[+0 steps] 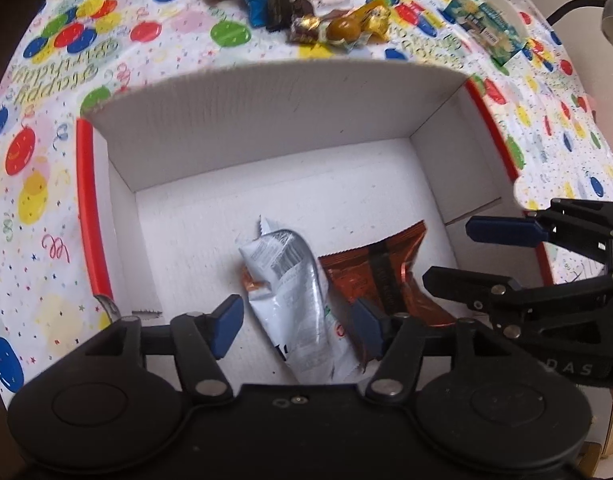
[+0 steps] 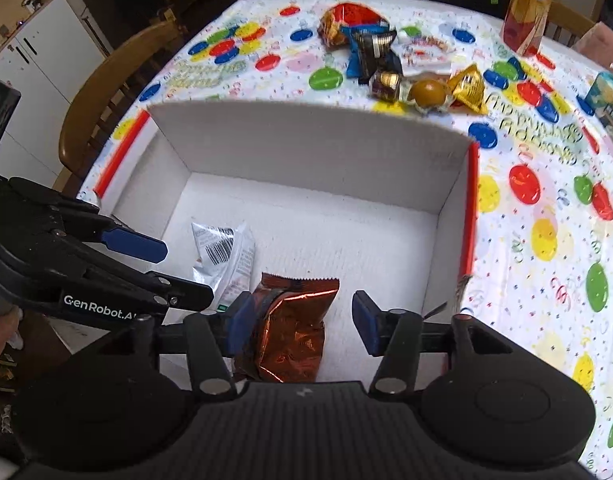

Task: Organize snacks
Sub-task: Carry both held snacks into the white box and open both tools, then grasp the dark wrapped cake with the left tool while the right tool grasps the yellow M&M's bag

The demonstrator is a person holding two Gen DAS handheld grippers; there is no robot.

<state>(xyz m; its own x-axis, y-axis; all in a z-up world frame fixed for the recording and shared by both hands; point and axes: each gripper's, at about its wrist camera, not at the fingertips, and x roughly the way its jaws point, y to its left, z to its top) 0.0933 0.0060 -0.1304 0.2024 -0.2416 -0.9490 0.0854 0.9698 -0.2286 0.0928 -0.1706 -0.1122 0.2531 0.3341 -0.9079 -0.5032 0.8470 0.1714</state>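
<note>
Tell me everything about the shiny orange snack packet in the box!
The shiny copper-orange foil snack packet is crinkled, with zigzag sealed ends and a dark band with print across it. It lies flat on the floor of the white cardboard box, near its front. The white and silver wrapper beside it overlaps one edge. The right gripper hangs open over it, and whether a finger touches it is unclear.

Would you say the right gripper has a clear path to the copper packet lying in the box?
Probably yes: the right gripper hangs open directly over the copper packet, nothing between them; the white packet lies off to the side.
</note>
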